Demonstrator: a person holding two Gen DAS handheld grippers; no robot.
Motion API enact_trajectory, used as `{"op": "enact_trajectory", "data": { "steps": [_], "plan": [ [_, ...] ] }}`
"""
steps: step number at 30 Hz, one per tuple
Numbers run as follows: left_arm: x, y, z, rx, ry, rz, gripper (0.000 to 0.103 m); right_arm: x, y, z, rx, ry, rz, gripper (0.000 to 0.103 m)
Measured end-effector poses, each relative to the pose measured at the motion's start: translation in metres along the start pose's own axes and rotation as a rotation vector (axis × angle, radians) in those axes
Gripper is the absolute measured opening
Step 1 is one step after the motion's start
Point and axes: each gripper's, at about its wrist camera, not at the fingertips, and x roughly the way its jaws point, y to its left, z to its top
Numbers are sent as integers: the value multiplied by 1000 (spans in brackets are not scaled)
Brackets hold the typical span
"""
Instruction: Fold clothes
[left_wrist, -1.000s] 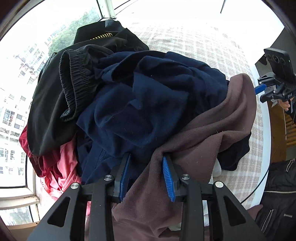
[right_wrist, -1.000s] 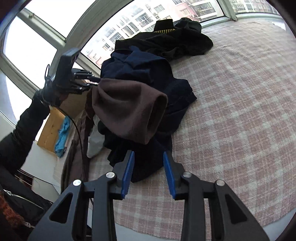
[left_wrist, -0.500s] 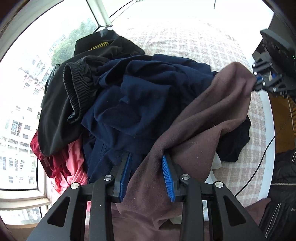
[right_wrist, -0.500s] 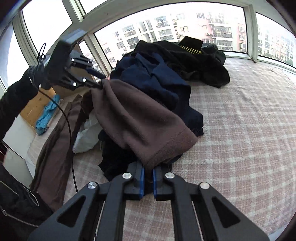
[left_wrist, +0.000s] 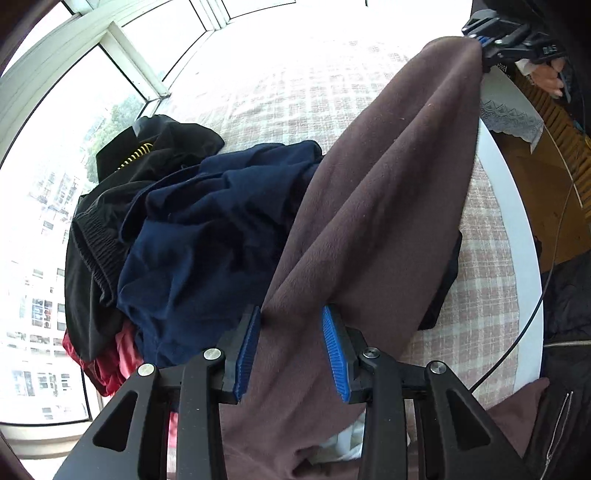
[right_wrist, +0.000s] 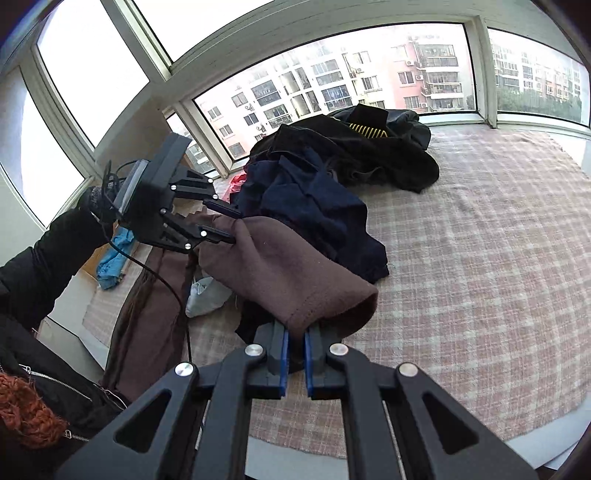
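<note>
Clearly the brown garment (left_wrist: 388, 203) is caught at two places, and it spans the gap between both tools, just beside the pile of clothes (left_wrist: 192, 229). The left gripper (left_wrist: 291, 314) has a thick bunch of the brown fleece filling the space between its blue pads (left_wrist: 245, 347). The jaws stand partly apart and grasp that fold. From there the cloth runs away from the pile in long folds to the right gripper (left_wrist: 480, 40), which sits on the far side of the garment from the pile.

Seen from the right wrist, the right gripper (right_wrist: 295, 332) is clenched on the stitched hem of the brown garment (right_wrist: 288, 269), with its jaws almost together and only the thin edge of cloth between them. The hem opens like a tube just beyond the pads. The left gripper (right_wrist: 227, 221) holds the other end, right at the near edge of the pile, with a black sleeve (right_wrist: 44, 266) behind it.

The pile itself lies on the checked cover (right_wrist: 480, 258). A navy garment (left_wrist: 207, 240) is its top layer and touches the brown fleece along one side. A black garment (left_wrist: 147, 147) with a yellow-striped collar lies on the window side of the pile, and a red garment (left_wrist: 110, 354) pokes out from under the pile's edge. A white cloth (right_wrist: 207, 295) lies at the foot of the pile, under the lifted brown fleece.
</note>
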Motion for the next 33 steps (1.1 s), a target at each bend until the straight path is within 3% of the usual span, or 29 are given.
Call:
{"op": "enact_trajectory", "data": {
  "steps": [1, 6, 11, 14, 16, 20, 28, 29, 30, 31, 33],
  "plan": [
    [1, 3, 0, -21, 2, -9, 25, 2, 3, -4, -23, 23, -30, 6],
    [-6, 18, -17, -122, 15, -16, 26, 54, -6, -52, -84, 291, -204, 5],
    [-30, -1, -41, -137, 12, -6, 26, 70, -4, -79, -142, 403, -115, 6],
    [-44, -13, -60, -178, 3, -14, 26, 50, -25, -75, -42, 311, -49, 20],
    [-47, -24, -70, -191, 4, -30, 26, 37, -39, -68, 24, 232, -21, 38],
    [-42, -43, -88, -207, 40, -33, 27, 48, -47, -32, -2, 150, -50, 39],
    [-27, -35, -105, -293, 54, -25, 27, 139, -5, 4, -330, 291, -43, 39],
    [-27, -32, -107, -302, 51, -25, 27, 145, -5, 4, -337, 305, -38, 39],
    [-26, -29, -110, -312, 52, -22, 27, 149, -5, 4, -323, 324, -23, 26],
    [-24, -26, -113, -322, 54, -20, 27, 150, -7, 4, -299, 335, -13, 3],
    [-21, -19, -119, -342, 56, -19, 26, 141, -3, 7, -293, 318, -35, 3]
  ]
}}
